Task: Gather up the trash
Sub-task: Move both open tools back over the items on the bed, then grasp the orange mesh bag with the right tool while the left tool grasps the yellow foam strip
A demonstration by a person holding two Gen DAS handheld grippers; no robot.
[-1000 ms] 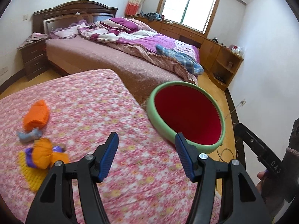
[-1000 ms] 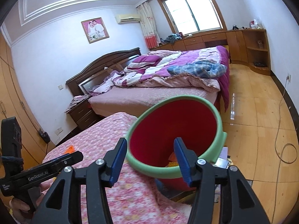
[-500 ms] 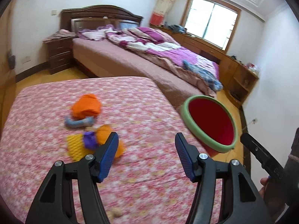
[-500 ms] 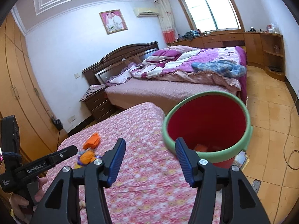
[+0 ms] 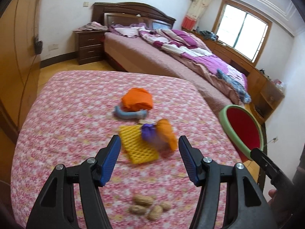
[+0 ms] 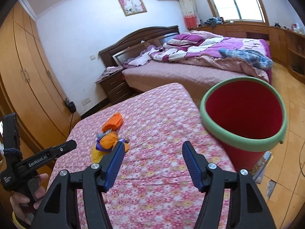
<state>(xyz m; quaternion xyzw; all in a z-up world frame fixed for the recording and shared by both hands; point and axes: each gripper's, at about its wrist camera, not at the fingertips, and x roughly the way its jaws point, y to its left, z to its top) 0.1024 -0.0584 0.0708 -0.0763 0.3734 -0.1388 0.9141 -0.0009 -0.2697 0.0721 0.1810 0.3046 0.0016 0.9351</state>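
Now both views have swung from the red bin toward the trash pile; right gripper jaws have just been widening, left gripper jaws apart, both empty.

Our left gripper hangs with jaws apart and empty over the floral tablecloth. Ahead we see a yellow mesh sleeve, orange wrappers, a blue-grey tube; peanuts lie beneath us. The red bin stands right.
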